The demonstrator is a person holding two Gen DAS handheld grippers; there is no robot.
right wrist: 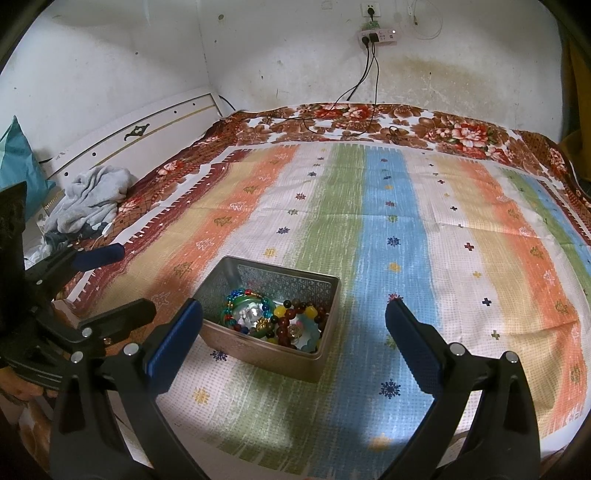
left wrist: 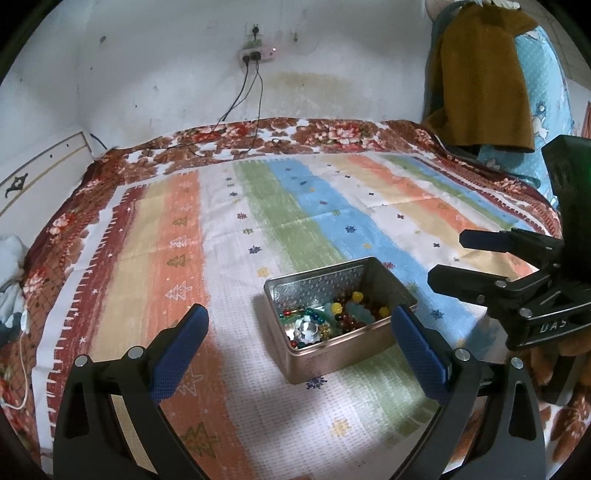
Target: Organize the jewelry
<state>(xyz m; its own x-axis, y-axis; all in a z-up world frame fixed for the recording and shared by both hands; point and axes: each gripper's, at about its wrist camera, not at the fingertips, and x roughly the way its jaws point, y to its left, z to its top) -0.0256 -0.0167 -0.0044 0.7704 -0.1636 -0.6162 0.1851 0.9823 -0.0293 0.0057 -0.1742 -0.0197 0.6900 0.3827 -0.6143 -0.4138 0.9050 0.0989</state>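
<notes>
Striped cloth (right wrist: pixel 406 221) spread over a bed, floral bedspread (right wrist: pixel 461 133) showing past its far and side edges. White wall behind, power strip (right wrist: pixel 376 36) with cords hanging to the far edge.

Metal tin (right wrist: pixel 266 354), open-topped, rectangular, sits on the cloth toward its near edge, roughly mid-width, on the white and green stripes. In the right wrist view its long axis runs left to right, turned slightly so one corner points at the camera.

Jewelry (right wrist: pixel 273 317) all inside the tin: beaded bracelets in blue, dark red and yellow, a green ring-shaped piece, a shiny silver piece. None seen loose on the cloth.

Left gripper (left wrist: pixel 299 325): fingers spread wide, nothing between them. Tin lies ahead and right of centre; the right pad sits just beside the tin's near right corner, contact not clear.

Right gripper (right wrist: pixel 293 314): fingers spread wide, empty. Tin ahead and left of centre, left pad over its near left corner.

Judgement: both grippers near the tin from the near edge, flanking it, neither clearly nearer. Either must shift inward and tip down into the opening.
</notes>
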